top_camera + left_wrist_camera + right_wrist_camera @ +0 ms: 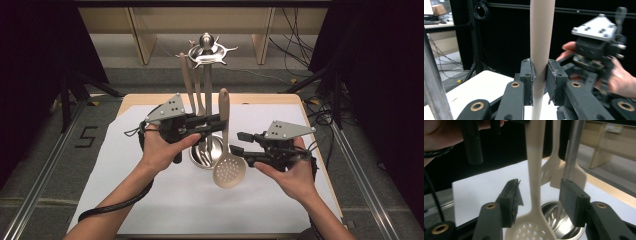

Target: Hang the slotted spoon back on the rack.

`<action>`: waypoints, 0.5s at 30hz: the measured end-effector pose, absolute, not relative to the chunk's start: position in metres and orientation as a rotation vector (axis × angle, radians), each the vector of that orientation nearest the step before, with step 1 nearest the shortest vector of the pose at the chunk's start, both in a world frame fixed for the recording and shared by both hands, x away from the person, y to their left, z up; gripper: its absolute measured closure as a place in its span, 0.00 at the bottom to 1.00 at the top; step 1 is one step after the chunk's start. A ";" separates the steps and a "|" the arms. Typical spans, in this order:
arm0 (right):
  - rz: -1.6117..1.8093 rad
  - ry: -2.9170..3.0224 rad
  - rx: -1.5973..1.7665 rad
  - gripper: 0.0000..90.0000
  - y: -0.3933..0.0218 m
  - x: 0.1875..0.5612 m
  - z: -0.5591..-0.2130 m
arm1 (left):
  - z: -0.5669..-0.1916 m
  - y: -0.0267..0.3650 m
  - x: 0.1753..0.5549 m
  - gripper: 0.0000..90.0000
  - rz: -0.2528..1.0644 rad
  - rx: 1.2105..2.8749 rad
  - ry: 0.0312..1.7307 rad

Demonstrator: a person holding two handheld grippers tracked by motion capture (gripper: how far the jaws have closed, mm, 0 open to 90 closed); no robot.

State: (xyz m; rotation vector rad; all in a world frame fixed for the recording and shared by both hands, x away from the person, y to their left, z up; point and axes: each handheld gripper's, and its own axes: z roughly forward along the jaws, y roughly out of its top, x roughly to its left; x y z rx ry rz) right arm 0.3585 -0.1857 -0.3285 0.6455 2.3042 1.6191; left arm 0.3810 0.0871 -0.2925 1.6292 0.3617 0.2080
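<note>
A beige skimmer spoon [228, 170] hangs upright over the table, perforated head down. My left gripper [220, 121] is shut on its handle [541, 37], both pads pressing the shaft in the left gripper view. My right gripper [236, 142] stands open near the spoon's head. In the right gripper view its jaws [542, 195] sit wide on either side of the spoon's neck [534, 182], with a gap on both sides. The right hand and its gripper [596, 50] show behind the handle in the left gripper view.
A steel utensil stand [207, 50] with a round base bowl [204, 154] stands just behind the spoon, its pole [574, 145] close by. Other beige utensils [192, 85] hang from it, among them a slotted spatula [551, 162]. A white sheet [150, 190] covers the table.
</note>
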 end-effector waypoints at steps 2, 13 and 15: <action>1.655 2.320 0.593 0.60 -0.187 0.365 -0.328 | -0.291 0.091 0.380 0.84 0.210 1.632 0.345; 1.787 2.467 0.482 0.61 -0.180 0.383 -0.334 | -0.292 0.103 0.383 0.84 0.134 1.645 0.293; 1.786 2.474 0.436 0.61 -0.176 0.385 -0.335 | -0.292 0.104 0.383 0.84 0.127 1.645 0.287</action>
